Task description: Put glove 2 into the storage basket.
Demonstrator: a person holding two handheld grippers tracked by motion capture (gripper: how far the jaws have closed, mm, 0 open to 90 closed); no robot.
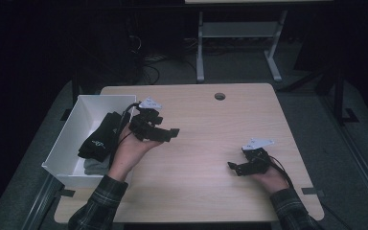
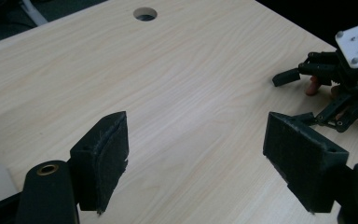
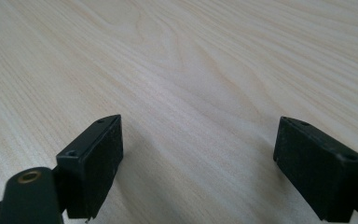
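My left gripper point(image 1: 165, 125) is held above the left part of the wooden table point(image 1: 220, 129), just right of a white bin point(image 1: 68, 140). Its jaws stand wide apart with nothing between them, and in the left gripper view point(image 2: 196, 135) bare wood lies below. My right gripper point(image 1: 237, 161) hovers low over the table's right front, also open and empty point(image 3: 198, 126). The left gripper view catches it far off point(image 2: 292, 97) at the upper right.
The white bin at the table's left edge holds a folded black garment point(image 1: 98, 136) on top of a grey one point(image 1: 92, 167). A round cable hole point(image 1: 219, 96) point(image 2: 145, 14) sits near the far edge. Another table's legs point(image 1: 200, 45) stand behind.
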